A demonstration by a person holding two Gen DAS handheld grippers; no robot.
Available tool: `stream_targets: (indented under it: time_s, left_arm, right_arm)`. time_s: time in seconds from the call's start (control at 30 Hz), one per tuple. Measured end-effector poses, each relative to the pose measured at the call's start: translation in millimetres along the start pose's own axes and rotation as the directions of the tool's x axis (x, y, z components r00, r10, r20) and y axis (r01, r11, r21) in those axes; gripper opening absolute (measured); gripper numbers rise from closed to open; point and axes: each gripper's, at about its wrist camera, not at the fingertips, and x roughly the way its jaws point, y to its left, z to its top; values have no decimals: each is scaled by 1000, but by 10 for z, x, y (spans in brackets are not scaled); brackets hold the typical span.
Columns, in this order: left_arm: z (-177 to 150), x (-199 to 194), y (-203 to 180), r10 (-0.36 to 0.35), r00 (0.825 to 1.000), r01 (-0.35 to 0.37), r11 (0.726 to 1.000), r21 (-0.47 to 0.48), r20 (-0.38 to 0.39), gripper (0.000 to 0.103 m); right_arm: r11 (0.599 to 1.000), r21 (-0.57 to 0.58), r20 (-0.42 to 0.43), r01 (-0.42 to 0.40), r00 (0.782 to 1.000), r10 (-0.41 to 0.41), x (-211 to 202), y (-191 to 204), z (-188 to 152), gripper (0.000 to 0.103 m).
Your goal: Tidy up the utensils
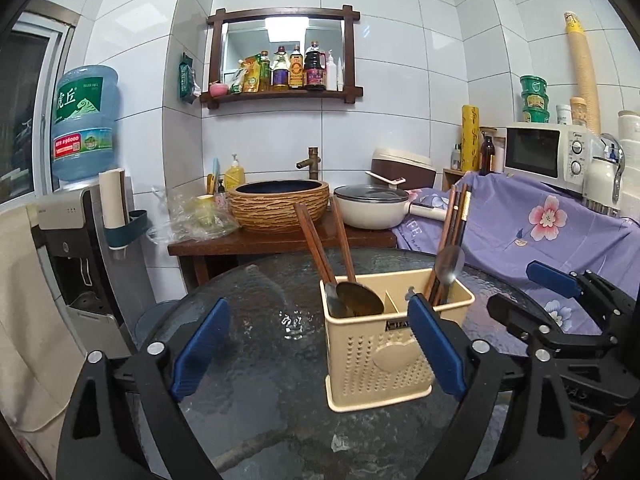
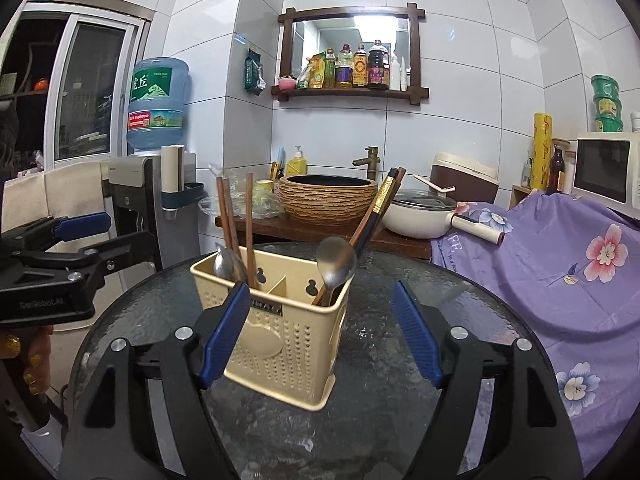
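Only the right wrist view shows a hand [image 2: 28, 364] with glittery nails.

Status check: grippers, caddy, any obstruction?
Left gripper and right gripper open, empty. Caddy upright on table, spoons and chopsticks in both end compartments. Nothing in the way.

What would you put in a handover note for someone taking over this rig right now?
Left tongs: open, empty, pulled back from the holder.
Right tongs: open, empty, holder just in front.
Utensil holder stands upright on the glass table.
Left compartment: wooden chopsticks and a spoon. Right compartment: dark chopsticks and a metal spoon.
Done: every utensil in view is in the holder.
Left: none loose on the visible table; check outside the views.
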Motion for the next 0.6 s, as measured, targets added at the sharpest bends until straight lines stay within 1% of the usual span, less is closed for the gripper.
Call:
stream_targets:
  time_s: [0.03,0.07,0.17,0.27,0.47,0.6]
  left_arm:
    - [-36,-28,-3,-3,1000,3,1000,-6,-1,92]
    - [-69,-55,-9,-5,1000,5,1000,-12,-3,94]
    - [-194,-156,-6,0,1000,0,1000,-23,-5,96]
    - [-316,-248,-20,5,1000,-5,1000,-15,-14,96]
    - [-528,-482,-53,-1,1000,1,1000,-19,-27,96]
    - [-676,-689,-94,20,1000,-20,1000,8,-21,96]
  right_arm:
    - [1000,1,2,1,1000,-1,-58,-1,-24,78]
    - [1000,1,5,0,1000,0,-120,11,-55,84]
    - [1000,-8,6,3,1000,-3,-266,47,-153,85]
    - [1000,-23,-2,7,1000,-7,-436,106,-279,90]
    - [1000,8,-6,-14,1000,14,-764,185,-479,94]
    - [1000,4,7,-19,1000,19,-1007,258,-582,97]
